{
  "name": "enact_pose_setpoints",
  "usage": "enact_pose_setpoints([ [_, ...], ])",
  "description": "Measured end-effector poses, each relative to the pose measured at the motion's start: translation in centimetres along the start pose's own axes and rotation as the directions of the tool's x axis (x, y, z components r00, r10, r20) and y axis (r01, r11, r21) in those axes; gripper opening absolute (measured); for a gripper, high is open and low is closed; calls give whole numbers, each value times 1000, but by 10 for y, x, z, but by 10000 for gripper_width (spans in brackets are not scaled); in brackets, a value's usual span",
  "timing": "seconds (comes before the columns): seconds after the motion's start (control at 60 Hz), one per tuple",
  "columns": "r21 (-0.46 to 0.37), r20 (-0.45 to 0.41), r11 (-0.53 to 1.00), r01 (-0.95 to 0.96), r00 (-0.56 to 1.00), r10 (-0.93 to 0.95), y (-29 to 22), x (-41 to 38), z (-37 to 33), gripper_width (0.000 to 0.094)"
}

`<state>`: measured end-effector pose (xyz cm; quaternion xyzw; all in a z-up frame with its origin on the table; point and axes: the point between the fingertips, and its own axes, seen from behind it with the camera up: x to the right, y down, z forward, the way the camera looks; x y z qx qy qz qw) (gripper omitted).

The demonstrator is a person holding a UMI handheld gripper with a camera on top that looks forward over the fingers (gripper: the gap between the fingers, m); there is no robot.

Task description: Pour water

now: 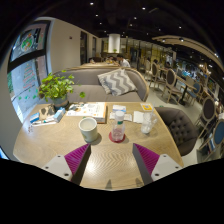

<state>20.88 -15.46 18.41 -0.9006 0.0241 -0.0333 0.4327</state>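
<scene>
A clear bottle with a pale cap (118, 124) stands upright on a red coaster on the wooden table (110, 160), just beyond my fingers. A whitish cup (89, 130) stands to its left, and a small glass (146, 124) stands to its right. My gripper (110, 160) hovers over the near part of the table, open and empty, with its magenta pads (75, 157) wide apart. Bare tabletop shows between the fingers.
A potted green plant (56, 89) stands at the table's far left, with books and papers (92, 110) across the back. A grey sofa with a chevron cushion (117, 81) lies behind the table. A grey chair (183, 128) stands at the right.
</scene>
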Motion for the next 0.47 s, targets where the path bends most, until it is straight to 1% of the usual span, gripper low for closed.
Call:
enact_pose_setpoints([
  [0.067,17,-6,1000,9,1000,-9,-1,-8,-29,853],
  [0.183,28,-21,999,27,999,-26,8,-19,-60,853],
  [0.283,36,-20,998,41,999,-41,13,-26,-77,855],
  [0.4,13,-7,1000,23,1000,-23,25,-34,-87,856],
  [0.467,21,-1,1000,22,1000,-22,24,-37,-92,853],
])
